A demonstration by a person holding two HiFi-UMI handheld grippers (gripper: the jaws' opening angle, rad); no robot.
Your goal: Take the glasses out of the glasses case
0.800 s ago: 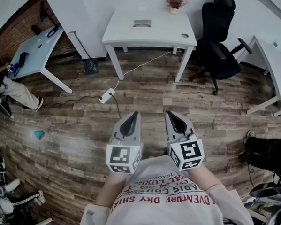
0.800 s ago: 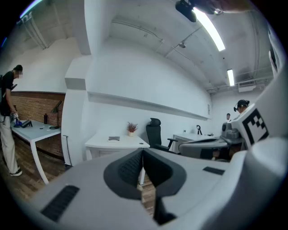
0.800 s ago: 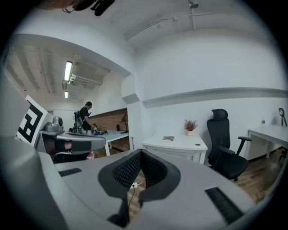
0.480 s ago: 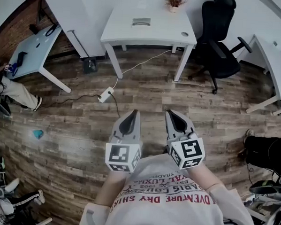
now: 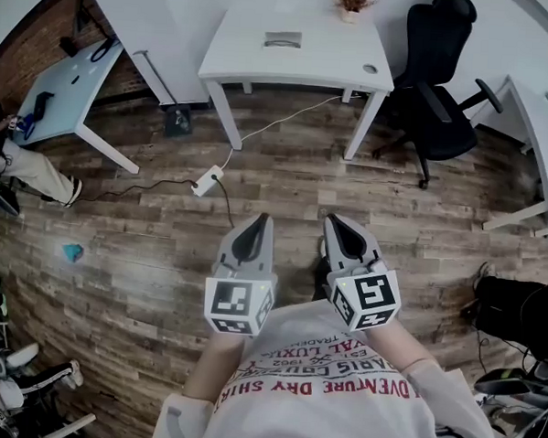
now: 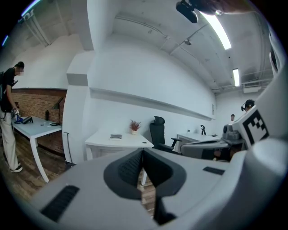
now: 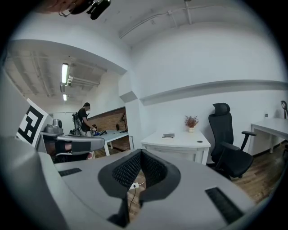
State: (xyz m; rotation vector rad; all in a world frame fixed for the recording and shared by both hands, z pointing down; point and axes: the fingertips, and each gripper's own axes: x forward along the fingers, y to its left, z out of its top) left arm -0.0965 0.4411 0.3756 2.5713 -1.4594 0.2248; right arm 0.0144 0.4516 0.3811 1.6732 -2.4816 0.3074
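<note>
Both grippers are clenched on nothing: the left gripper [image 5: 255, 231] and the right gripper [image 5: 340, 233] each have their dark ribbed pads pressed together, and they are held side by side in front of the person's chest over the wood-plank floor [image 5: 163, 244].

The small flat grey oblong case [image 5: 281, 40], which I take to be the glasses case, lies at 12 o'clock from the 2 grippers and well apart from them. It sits on the white rectangular desk [image 5: 310, 64] near the far edge, with a dried plant in a pale pot [image 5: 352, 0] at its 2 o'clock. Its long axis runs from 9 to 3 o'clock, across the line of approach. It is too small to tell whether the lid is open, and no glasses show.

The case sits closer to the left gripper's line, so that one looks slightly nearer. Either would first have to cross the open floor.
</note>
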